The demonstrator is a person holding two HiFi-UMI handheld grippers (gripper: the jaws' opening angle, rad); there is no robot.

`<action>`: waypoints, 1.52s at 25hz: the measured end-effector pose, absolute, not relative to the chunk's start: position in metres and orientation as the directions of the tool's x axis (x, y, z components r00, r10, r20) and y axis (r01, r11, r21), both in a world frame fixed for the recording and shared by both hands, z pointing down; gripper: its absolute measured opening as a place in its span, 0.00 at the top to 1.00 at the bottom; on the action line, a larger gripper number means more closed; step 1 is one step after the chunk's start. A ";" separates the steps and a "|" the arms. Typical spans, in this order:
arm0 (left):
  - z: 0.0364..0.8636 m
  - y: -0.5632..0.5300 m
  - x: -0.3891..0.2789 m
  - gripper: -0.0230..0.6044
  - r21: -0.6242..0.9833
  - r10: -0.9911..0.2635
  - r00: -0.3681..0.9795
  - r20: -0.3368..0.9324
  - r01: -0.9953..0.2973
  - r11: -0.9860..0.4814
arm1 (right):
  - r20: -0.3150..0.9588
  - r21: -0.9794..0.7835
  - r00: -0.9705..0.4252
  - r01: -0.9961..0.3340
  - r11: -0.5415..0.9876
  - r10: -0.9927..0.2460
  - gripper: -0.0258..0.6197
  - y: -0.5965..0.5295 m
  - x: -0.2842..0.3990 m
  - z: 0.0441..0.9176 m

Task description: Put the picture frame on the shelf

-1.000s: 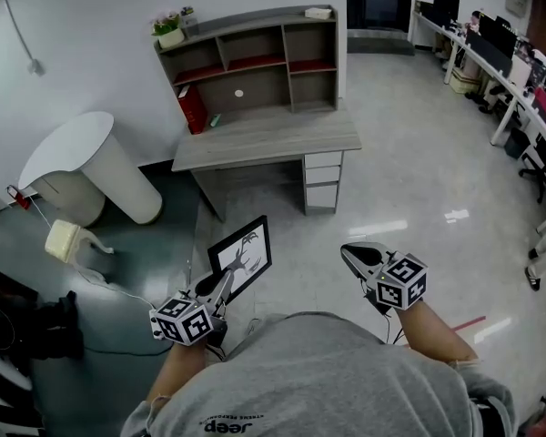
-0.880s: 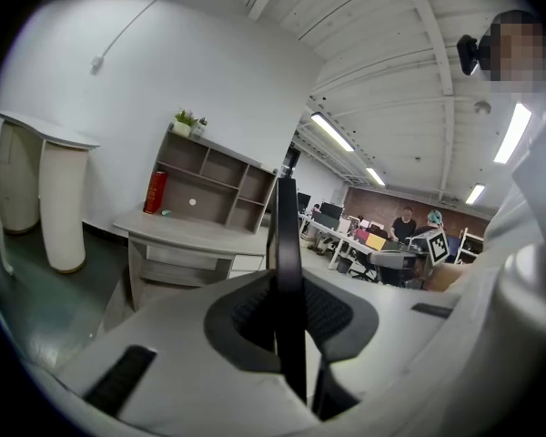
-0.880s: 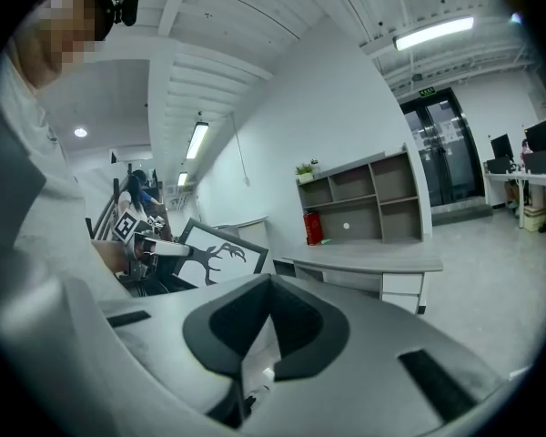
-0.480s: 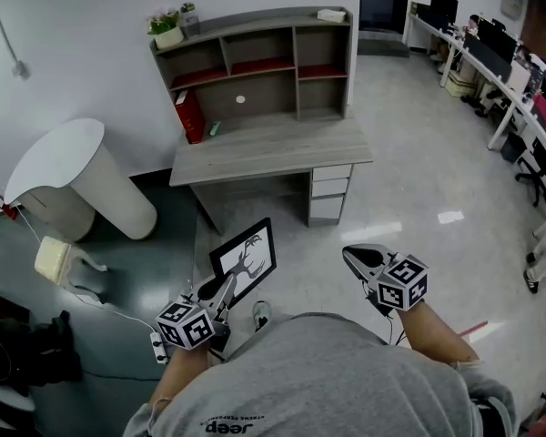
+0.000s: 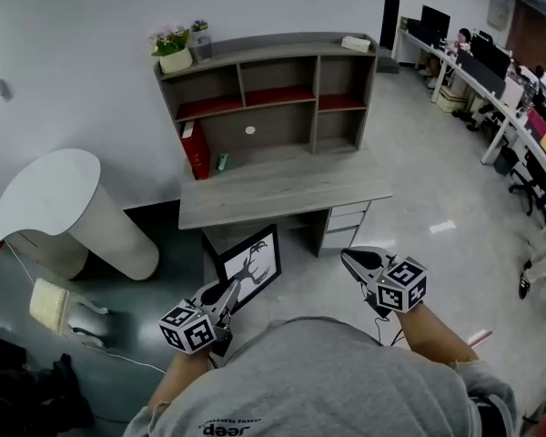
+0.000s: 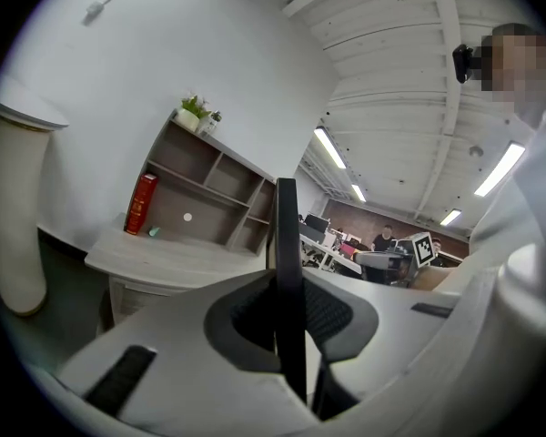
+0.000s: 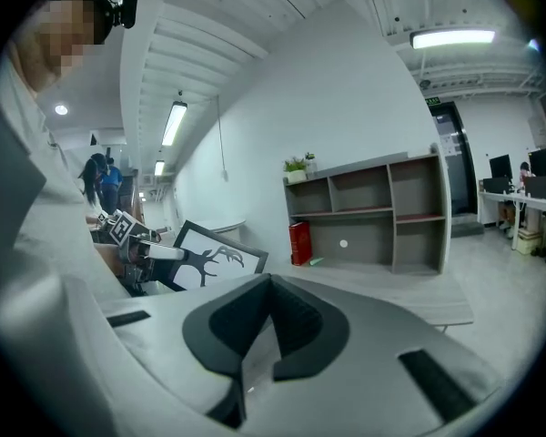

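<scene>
Wearing a grey shirt (image 5: 328, 381) at the near edge of the head view, with one gripper held out on either side. Clenching the left gripper (image 5: 226, 291) on the picture frame (image 5: 251, 268), both fingers (image 6: 246, 321) pressing on it near its lower left corner, the frame showing edge-on between them in the left gripper view. Carrying the frame tilted in the air, black border and white picture of dark antlers turned up toward the head camera. Holding the right gripper (image 5: 350, 259) near the frame's right side and apart from it, its fingers (image 7: 218, 326) closed together on nothing. Hanging the frame over the pale glossy floor (image 5: 437, 189), not yet on the shelf.

Facing a grey wooden bench (image 5: 282, 185) just beyond the frame, with white drawers (image 5: 341, 226) under its right end. Looking onto the shelf (image 5: 264, 45) standing along the back of the bench, split into open compartments, some of them floored in red. Showing a red book (image 5: 196, 148) upright in the lower left bay, a small green thing (image 5: 222, 161) just beside it. Showing a potted plant (image 5: 173, 53) on the shelf's top at the left and a white box (image 5: 355, 43) at the right. Passing a white rounded table (image 5: 50, 189) left of the bench. Reaching, far right, rows of office desks (image 5: 478, 62) with monitors.
</scene>
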State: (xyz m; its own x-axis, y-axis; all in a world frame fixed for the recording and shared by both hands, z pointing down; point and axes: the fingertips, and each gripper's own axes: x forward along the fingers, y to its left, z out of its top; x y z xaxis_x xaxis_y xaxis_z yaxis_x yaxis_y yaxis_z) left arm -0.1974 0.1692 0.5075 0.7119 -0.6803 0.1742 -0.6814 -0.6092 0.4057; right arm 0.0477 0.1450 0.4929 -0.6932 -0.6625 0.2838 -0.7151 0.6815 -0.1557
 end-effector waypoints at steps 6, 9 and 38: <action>0.500 0.122 -0.248 0.87 0.415 -0.692 0.706 0.151 -0.680 -0.604 | 0.278 -0.149 -0.675 -0.733 0.664 -0.683 0.95 0.086 0.015 0.487; 0.502 0.098 -0.265 0.87 0.418 -0.691 0.707 0.153 -0.679 -0.603 | 0.275 -0.149 -0.671 -0.737 0.659 -0.688 0.95 0.060 0.002 0.486; 0.478 -0.163 -0.162 0.87 0.410 -0.812 0.571 0.121 -0.774 -0.483 | 0.213 -0.135 -0.825 -0.555 0.821 -0.523 0.95 -0.253 0.075 0.481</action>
